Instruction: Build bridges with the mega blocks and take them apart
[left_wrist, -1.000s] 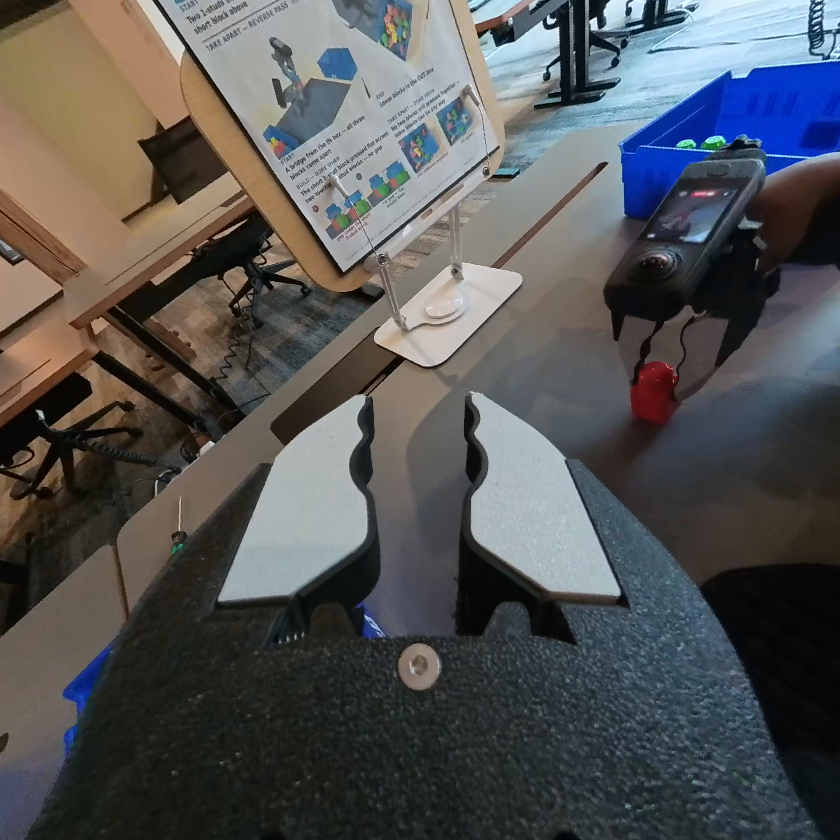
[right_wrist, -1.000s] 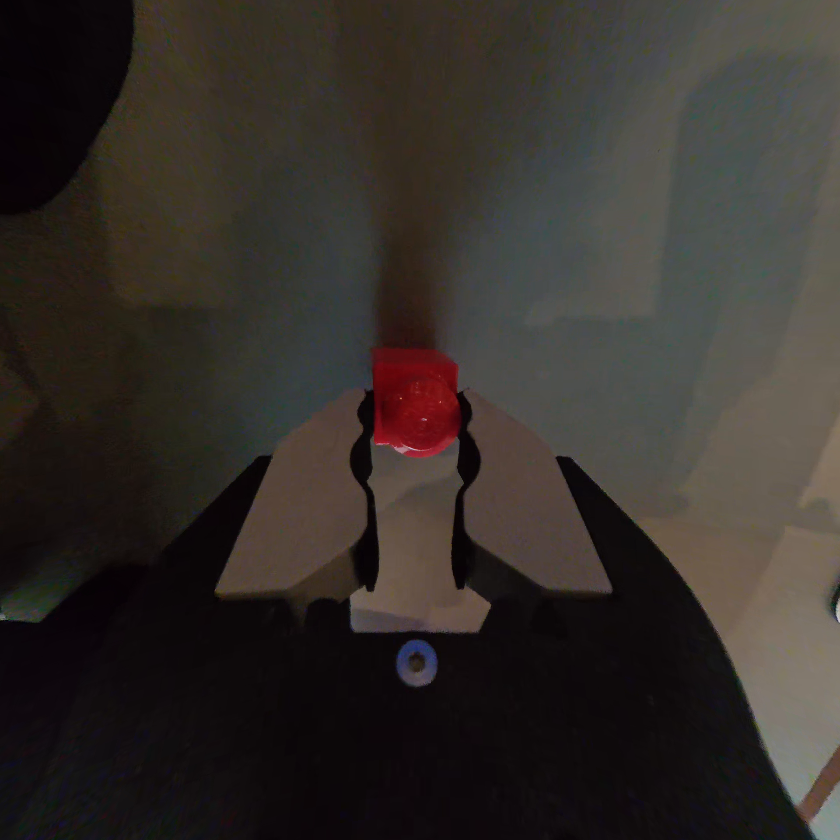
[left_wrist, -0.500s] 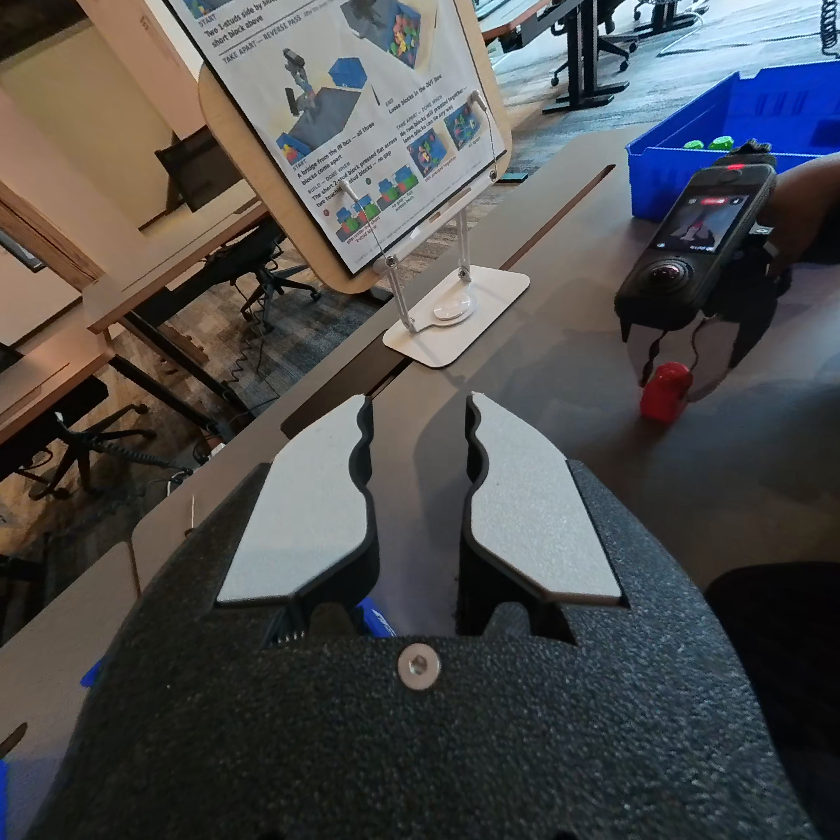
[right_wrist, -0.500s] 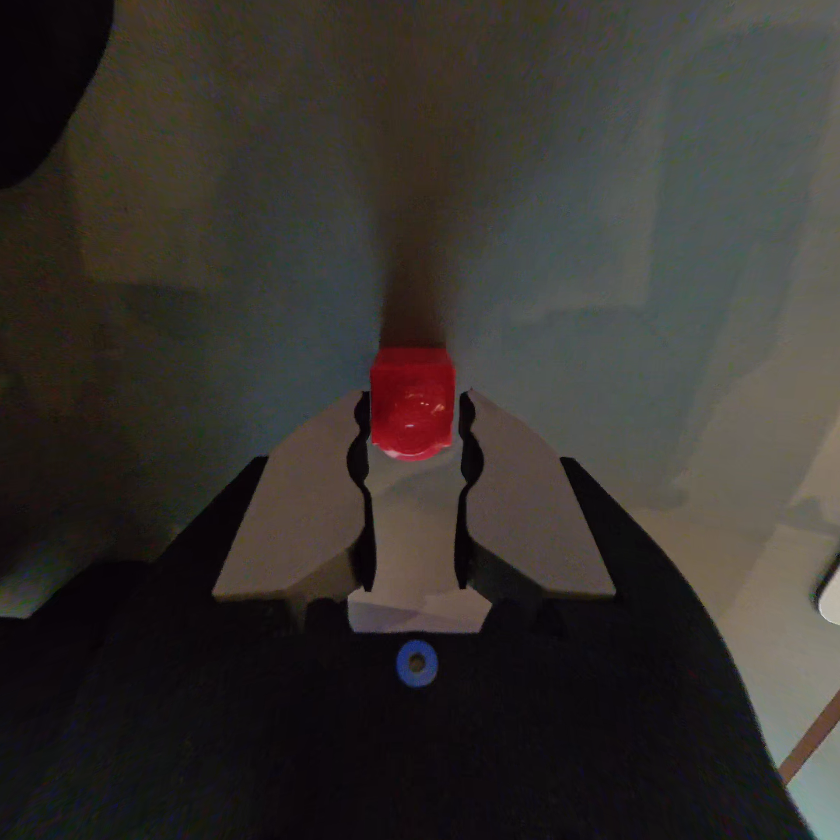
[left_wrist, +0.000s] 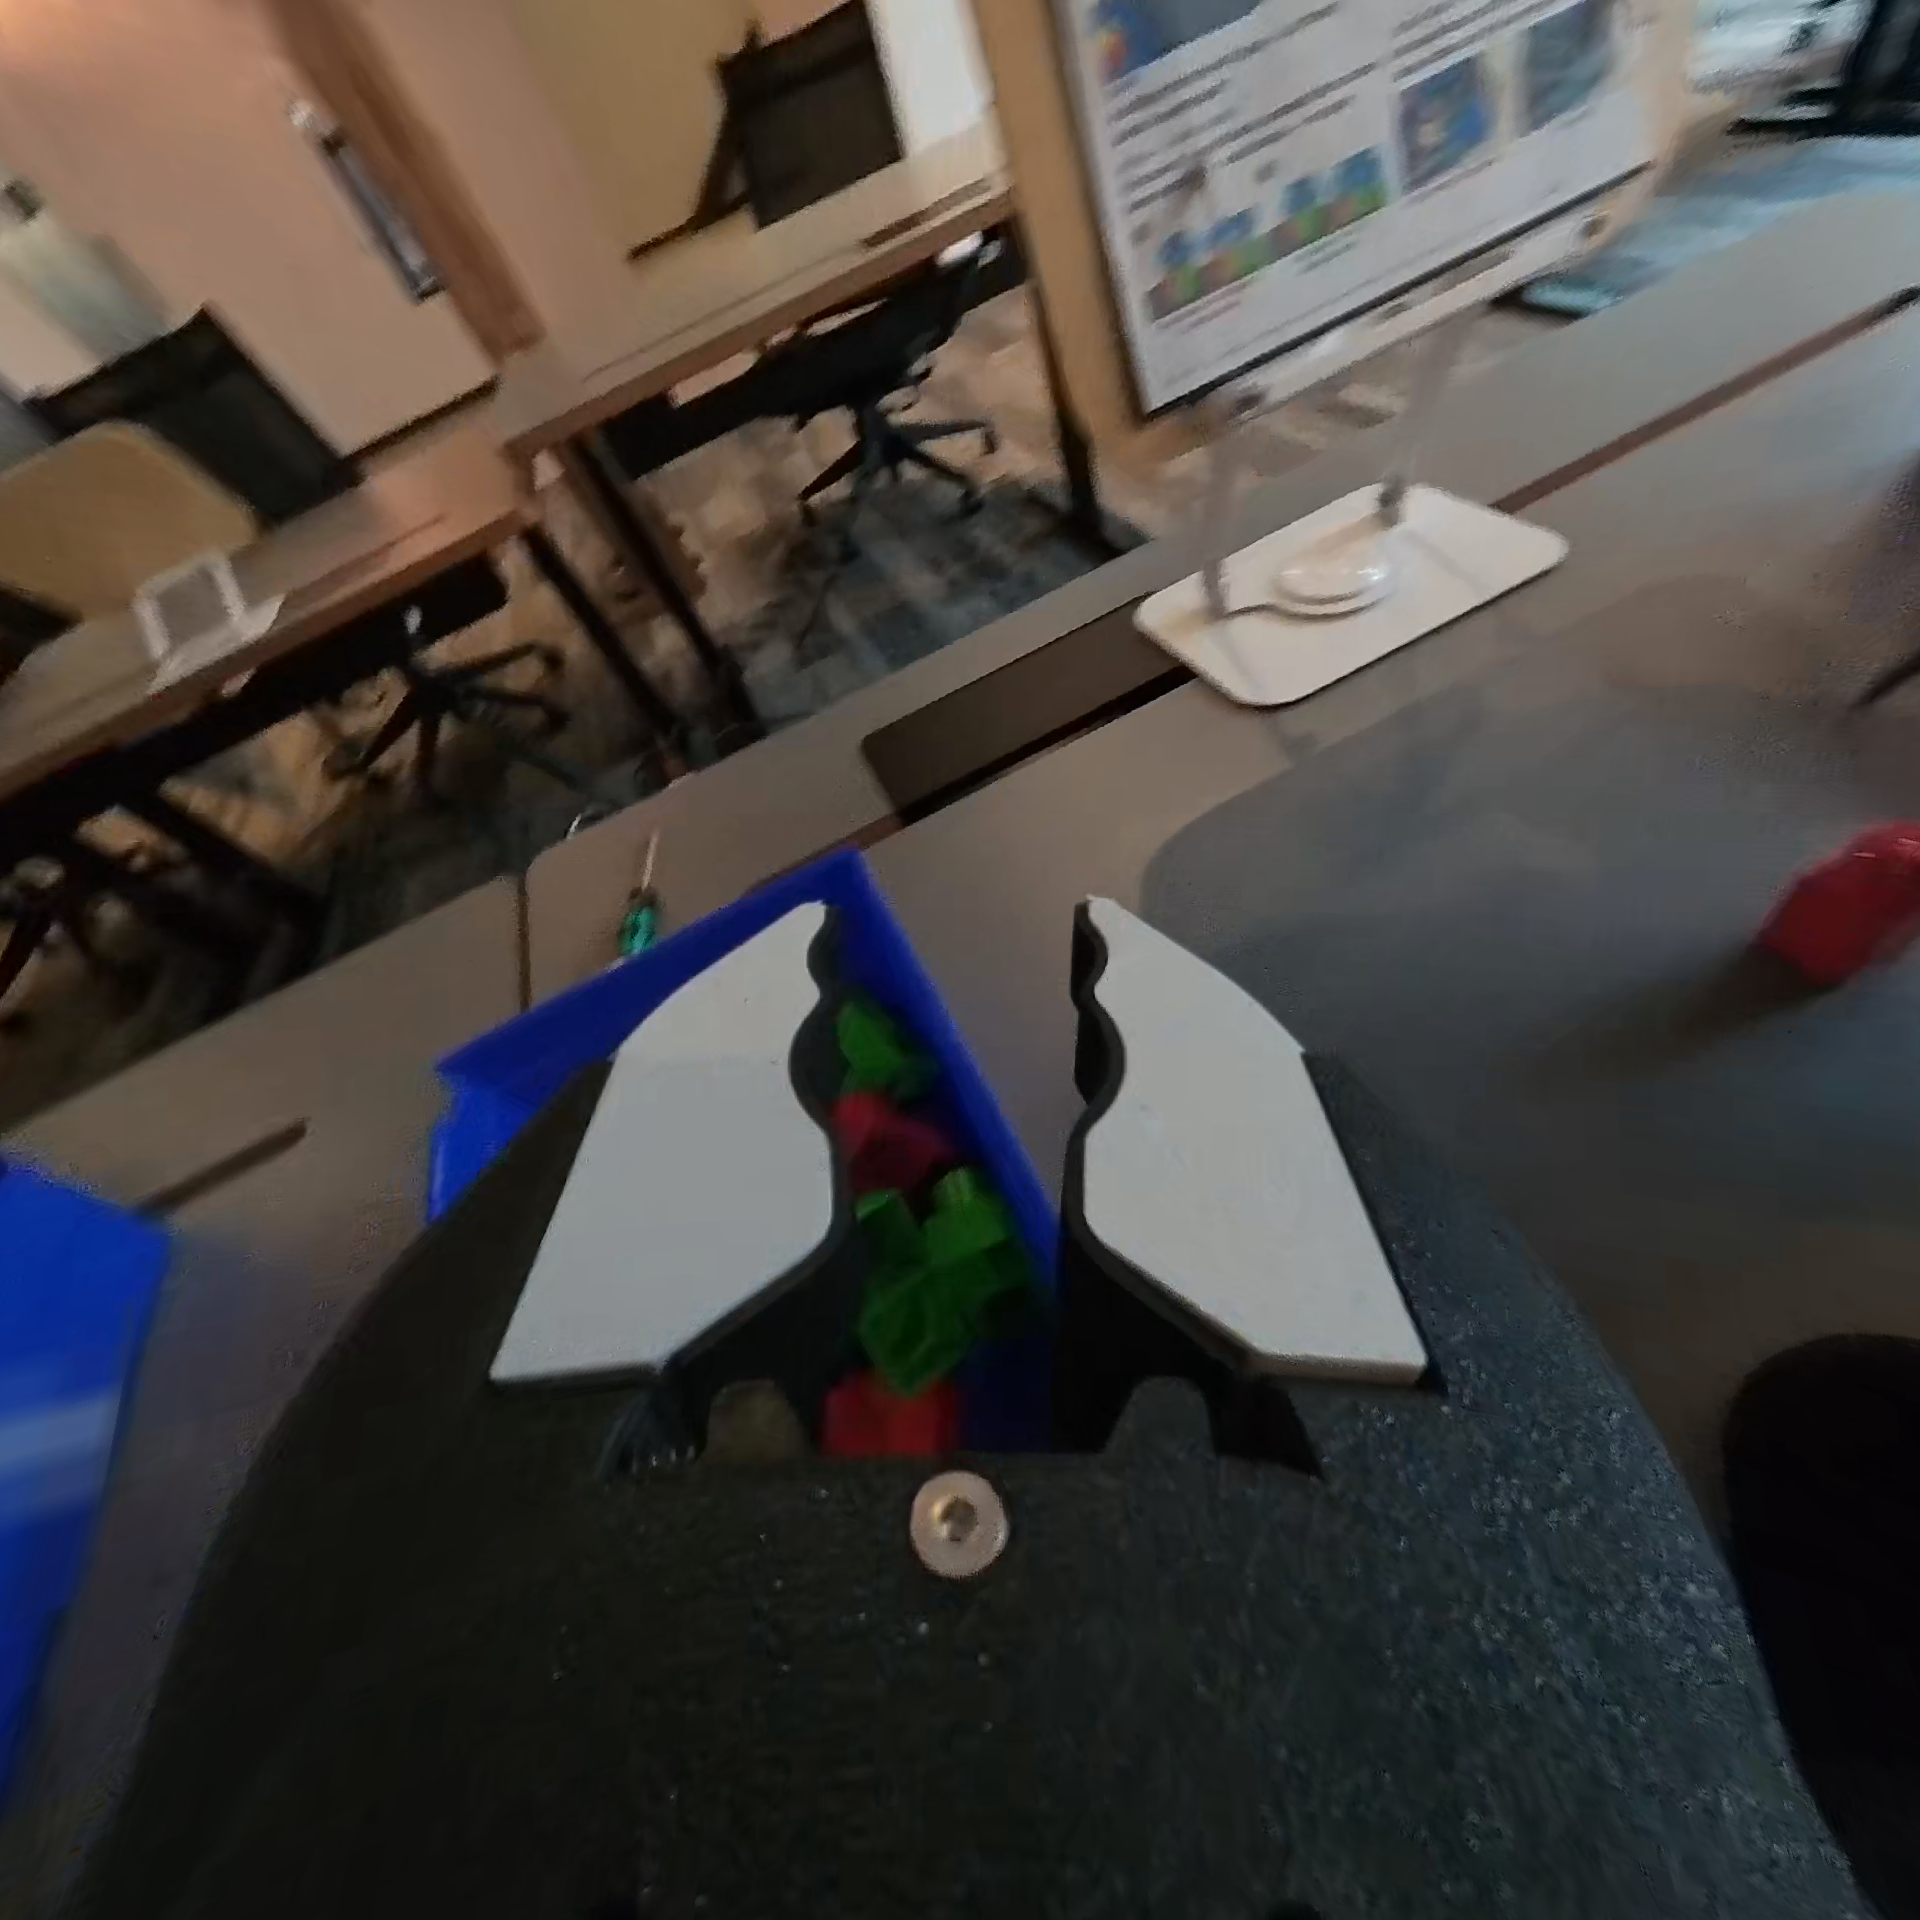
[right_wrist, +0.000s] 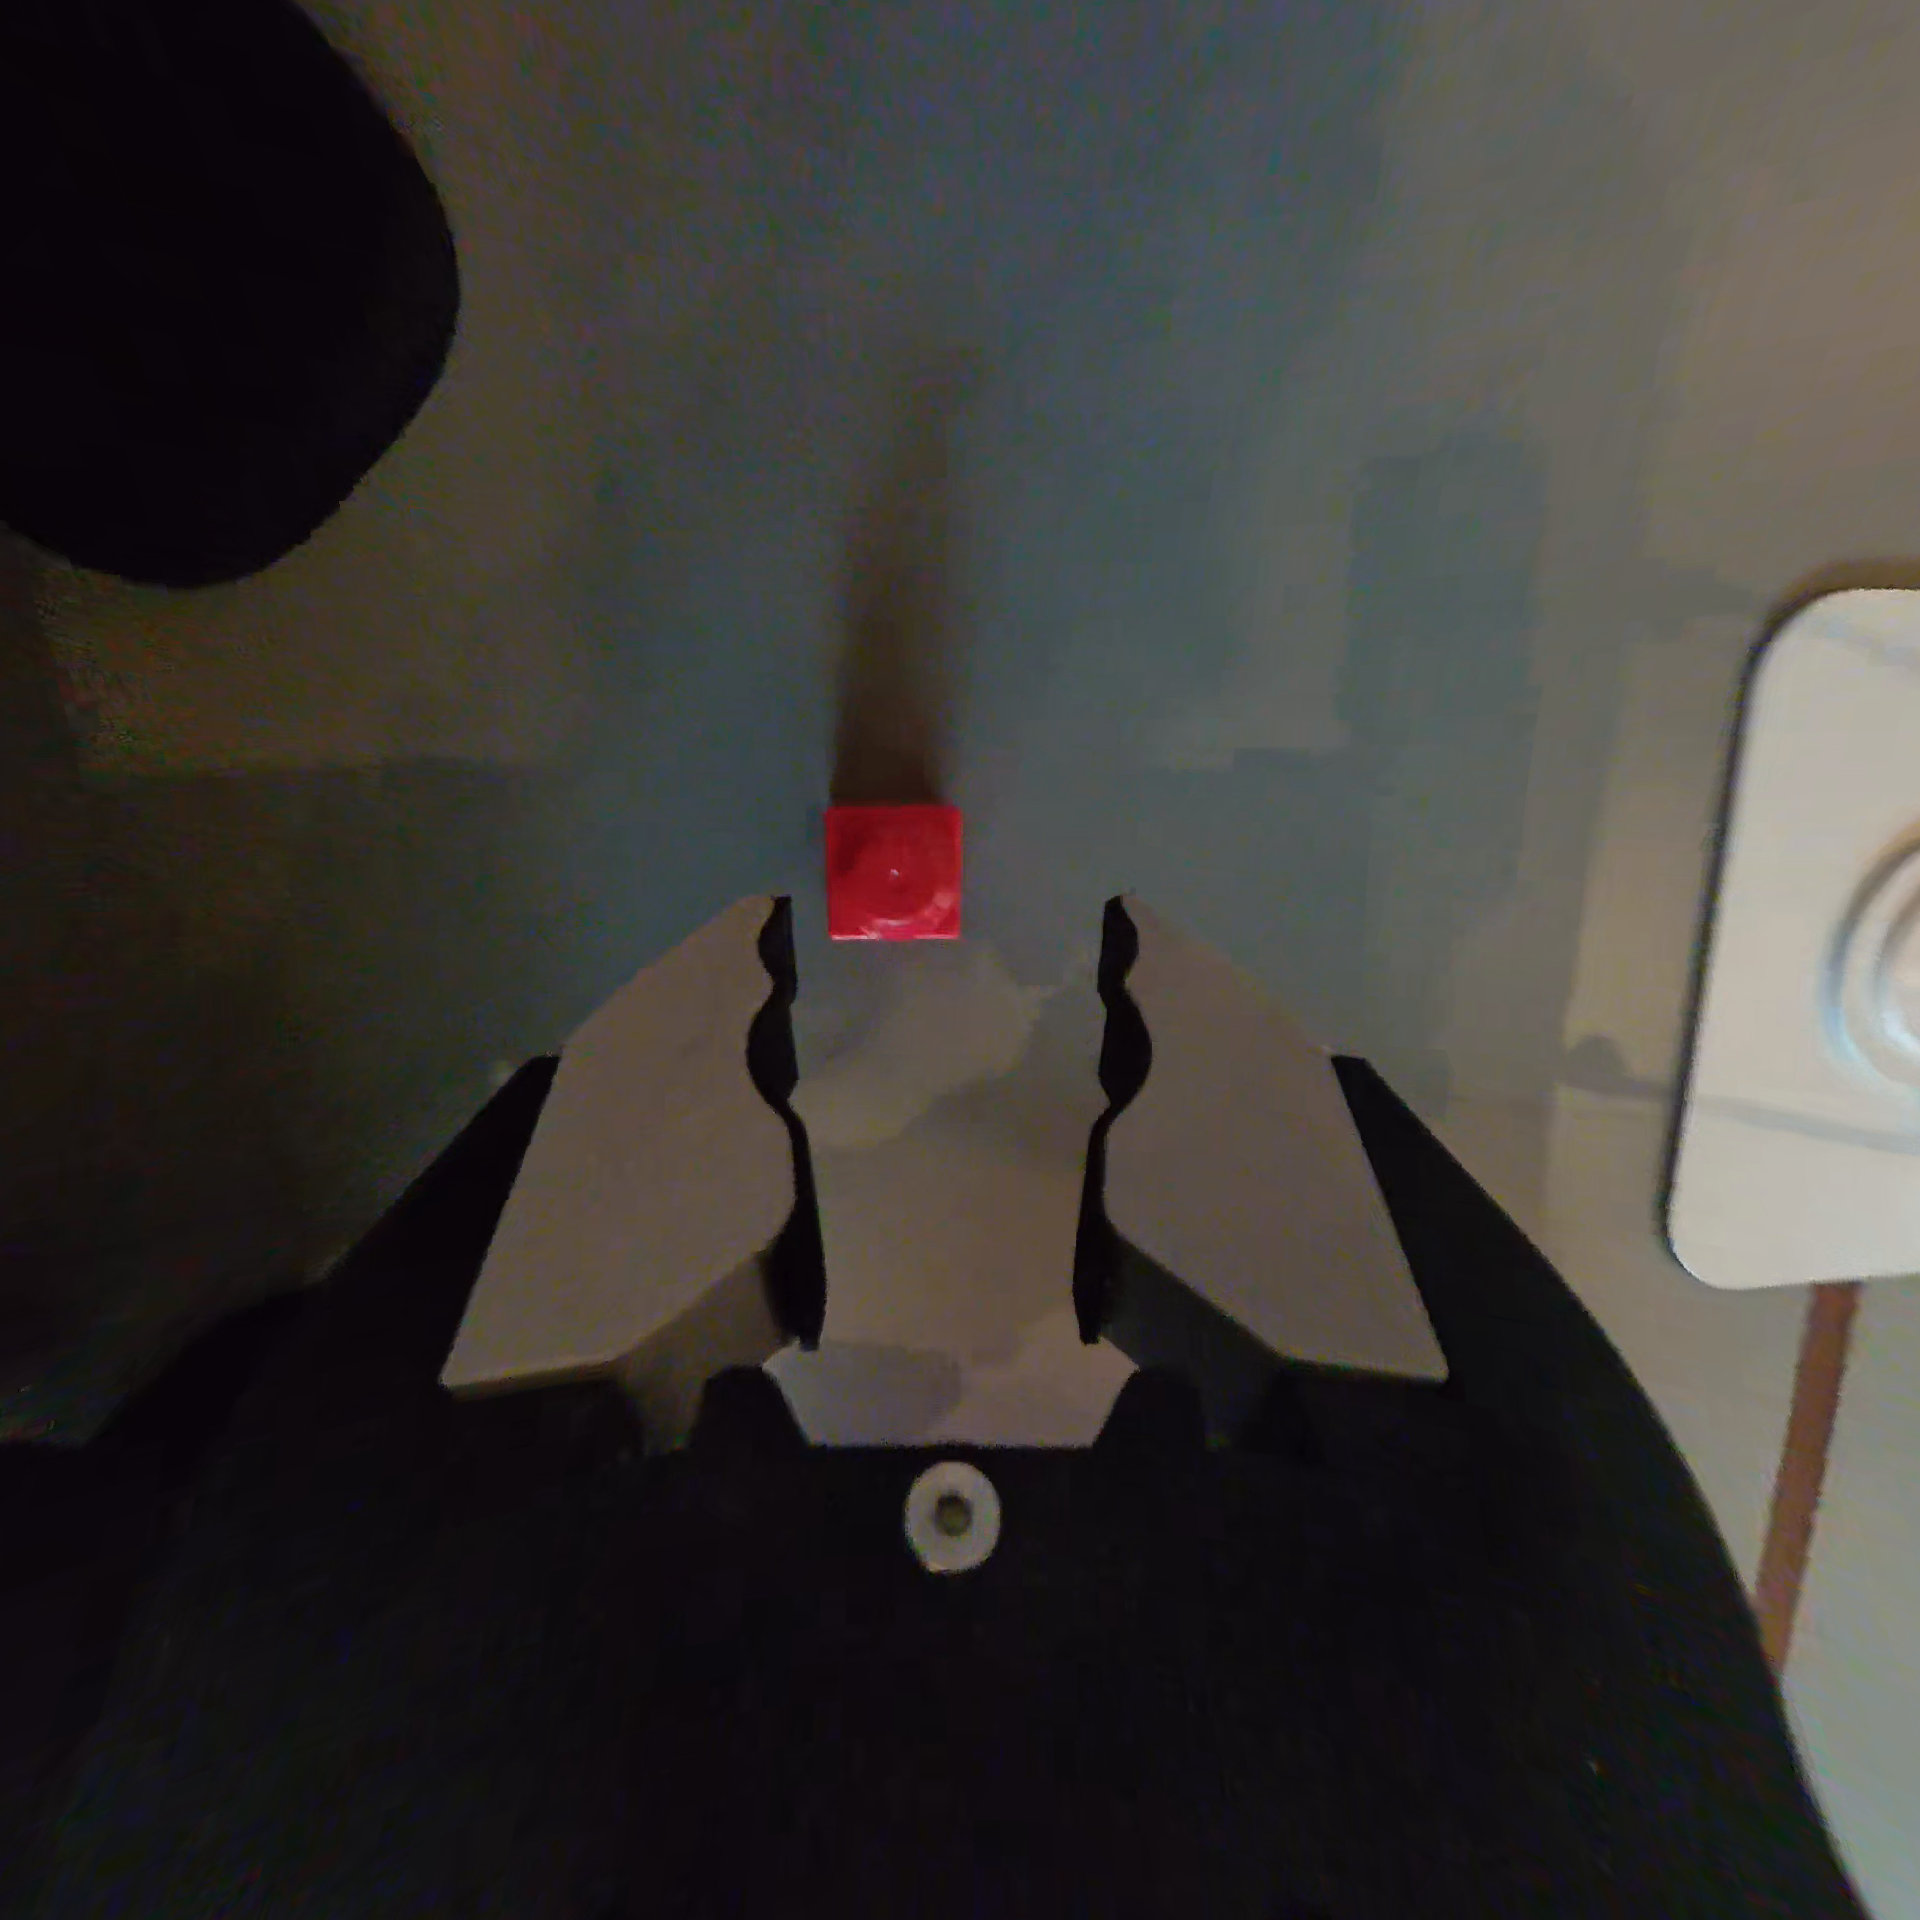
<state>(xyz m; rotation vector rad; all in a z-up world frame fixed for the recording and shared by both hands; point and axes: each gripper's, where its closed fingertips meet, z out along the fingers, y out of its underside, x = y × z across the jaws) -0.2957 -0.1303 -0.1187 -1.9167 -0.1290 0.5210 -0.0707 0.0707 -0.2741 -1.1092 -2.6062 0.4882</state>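
A small red one-stud block (right_wrist: 894, 875) stands alone on the dark mat, stud up. My right gripper (right_wrist: 945, 914) hovers above it, open, with clear gaps between both pads and the block. The same red block (left_wrist: 1844, 914) shows blurred at the right edge of the left wrist view. My left gripper (left_wrist: 951, 920) is open and empty above a blue bin (left_wrist: 665, 987) that holds several green and red blocks (left_wrist: 925, 1236). The bin's right wall runs between my left fingers.
A white stand base (left_wrist: 1351, 592) with an instruction board (left_wrist: 1351, 177) stands on the table at the back; it also shows in the right wrist view (right_wrist: 1808, 935). A green-handled screwdriver (left_wrist: 636, 920) lies behind the bin. A second blue bin (left_wrist: 62, 1382) sits at the left edge. Across from one pair of fingers to the other is roughly 35 centimetres.
My right gripper opened, let go of the red block and rose above it; the block stays on the mat. My left gripper swung left over the blue bin of blocks.
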